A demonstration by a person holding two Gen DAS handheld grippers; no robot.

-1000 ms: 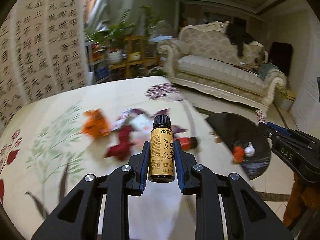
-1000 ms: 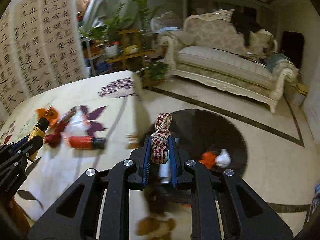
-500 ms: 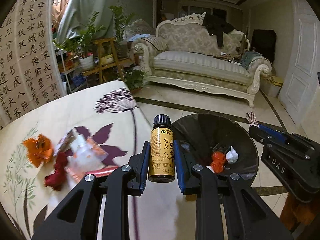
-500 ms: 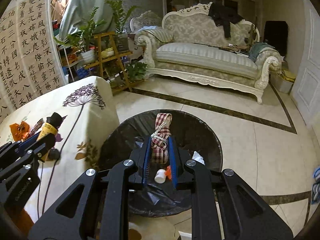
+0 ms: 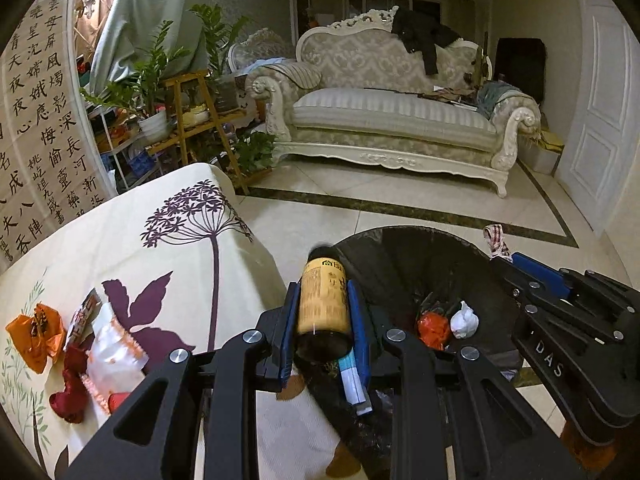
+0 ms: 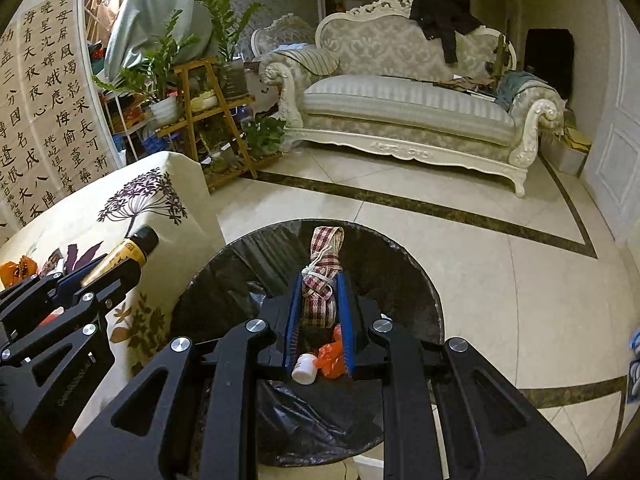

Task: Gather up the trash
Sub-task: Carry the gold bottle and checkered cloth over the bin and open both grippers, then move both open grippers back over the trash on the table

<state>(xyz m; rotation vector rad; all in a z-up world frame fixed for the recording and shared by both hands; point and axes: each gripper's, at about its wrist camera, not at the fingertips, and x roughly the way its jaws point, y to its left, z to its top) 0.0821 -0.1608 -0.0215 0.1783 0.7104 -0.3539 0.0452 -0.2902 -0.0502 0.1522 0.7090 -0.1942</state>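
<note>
Left claw [image 5: 323, 322] is clenched on a small amber bottle [image 5: 323, 300] with a yellow label, pads pressing on both sides of its body; the bottle's long axis runs forward along the fingers, dark cap at the far end, base toward the camera (it appears tilted a little off the finger line). Right claw [image 6: 320, 312] is clenched on a red-and-white checked cloth bundle [image 6: 322, 272] tied with white string, the bundle standing up out of the pads. The bin [image 6: 400, 264], lined with a black bag, stands on the tiled floor just beside the worktop [image 5: 120, 240] edge. Key relation: in the right wrist view the bundle sits directly over the bin mouth, with an orange wrapper [image 6: 332, 356] and a small white bottle [image 6: 303, 368] visible below between the fingers; in the left wrist view the amber bottle is over the near-left rim, partly over the worktop corner. Judgement: right hand is the better placed to drop; left needs a little more travel toward the bin's middle. Remaining on the worktop: orange wrapper [image 5: 36, 332], red scrap [image 5: 72, 388], white packet [image 5: 112, 356].
</note>
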